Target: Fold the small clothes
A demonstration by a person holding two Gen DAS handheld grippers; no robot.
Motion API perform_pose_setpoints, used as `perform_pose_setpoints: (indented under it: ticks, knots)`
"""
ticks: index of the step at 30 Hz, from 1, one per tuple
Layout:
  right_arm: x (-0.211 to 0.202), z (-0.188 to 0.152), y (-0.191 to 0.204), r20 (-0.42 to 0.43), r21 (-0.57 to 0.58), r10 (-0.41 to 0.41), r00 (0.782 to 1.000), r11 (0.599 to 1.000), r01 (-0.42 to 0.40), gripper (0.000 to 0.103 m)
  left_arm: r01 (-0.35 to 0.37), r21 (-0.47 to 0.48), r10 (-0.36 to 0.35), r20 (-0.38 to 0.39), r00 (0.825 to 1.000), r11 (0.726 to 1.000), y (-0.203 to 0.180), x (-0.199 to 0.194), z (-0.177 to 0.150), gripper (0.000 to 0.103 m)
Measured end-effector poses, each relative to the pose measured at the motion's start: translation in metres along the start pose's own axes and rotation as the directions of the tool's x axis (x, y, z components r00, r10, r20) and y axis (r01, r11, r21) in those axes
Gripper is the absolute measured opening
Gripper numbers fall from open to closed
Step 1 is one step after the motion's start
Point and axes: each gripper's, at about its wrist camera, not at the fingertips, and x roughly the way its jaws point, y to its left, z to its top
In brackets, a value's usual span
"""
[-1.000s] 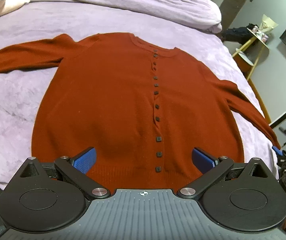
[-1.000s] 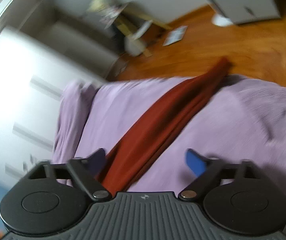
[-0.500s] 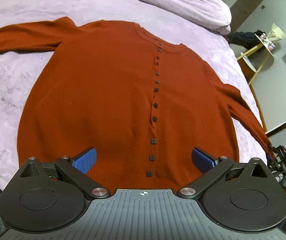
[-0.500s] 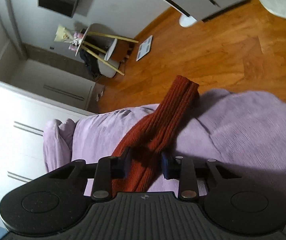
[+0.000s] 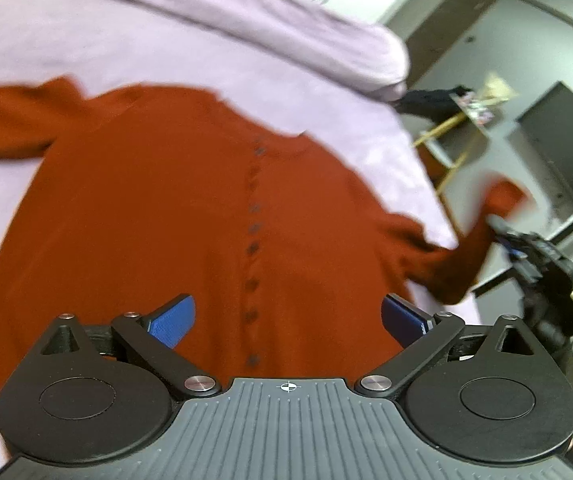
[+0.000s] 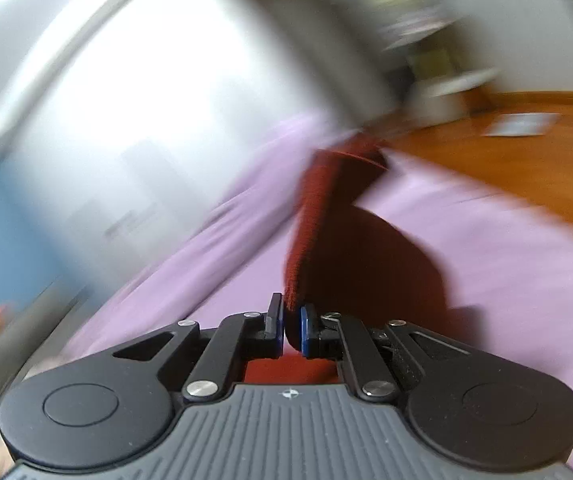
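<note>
Cardigan (image 5: 158, 216) rust-red, flat, buttoned; right tongs (image 6: 291, 326) just clamped its sleeve (image 6: 326, 216); left tongs (image 5: 288, 316) wide.

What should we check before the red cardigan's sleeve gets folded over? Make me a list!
1. Right tongs pinch the sleeve: ok, shut on it after just closing.
2. Sleeve is lifted off the purple bedspread: ok, the cuff end hangs in the air.
3. Cardigan body lies flat and buttoned: ok, as far as the blur lets me see.
4. Left tongs are free: ok, open, nothing between them.
5. Other sleeve is spread out: ok, it stretches sideways on the bedspread.
6. Grip is firm enough to carry: cannot tell.
</note>
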Motion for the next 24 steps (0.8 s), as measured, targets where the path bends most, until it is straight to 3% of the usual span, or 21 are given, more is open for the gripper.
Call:
perform_pose_setpoints:
  ticks: [2, 4, 7, 12, 16, 19, 24]
  knots:
    - [0.023, -0.027, 0.027, -0.105, -0.001, 0.101, 0.989, 0.995, -0.102, 0.018, 0.048, -0.002, -0.048, 0.004, 0.999, 0.999, -0.001, 0.015, 0.014, 0.099]
    - [0.039, -0.054, 0.038, -0.177, 0.014, 0.100, 0.979, 0.995, -0.099, 0.040, 0.084, -0.024, -0.084, -0.010, 0.996, 0.996, 0.002, 0.034, 0.025, 0.099]
    - [0.044, -0.086, 0.032, -0.235, 0.050, 0.033, 0.971, 0.998, -0.022, 0.041, 0.115, -0.045, -0.117, -0.054, 0.992, 0.992, 0.008, 0.066, 0.037, 0.099]
    - [0.031, -0.106, 0.002, -0.307, 0.155, -0.005, 0.952, 0.986, 0.055, 0.041, 0.134, -0.141, -0.151, -0.122, 0.981, 0.981, 0.020, 0.118, 0.054, 0.092]
    - [0.021, -0.118, -0.009, -0.330, 0.205, 0.013, 0.944, 0.977, 0.058, 0.042, 0.119, -0.241, -0.155, -0.134, 0.979, 0.963, 0.038, 0.148, 0.066, 0.087]
    - [0.027, -0.116, -0.018, -0.334, 0.252, 0.038, 0.942, 0.967, 0.050, 0.042, 0.090, -0.285, -0.141, -0.163, 0.977, 0.954, 0.047, 0.163, 0.070, 0.078]
    - [0.039, -0.119, -0.023, -0.322, 0.324, 0.093, 0.942, 0.946, 0.018, 0.042, 0.015, -0.269, -0.067, -0.188, 0.980, 0.963, 0.058, 0.176, 0.077, 0.073]
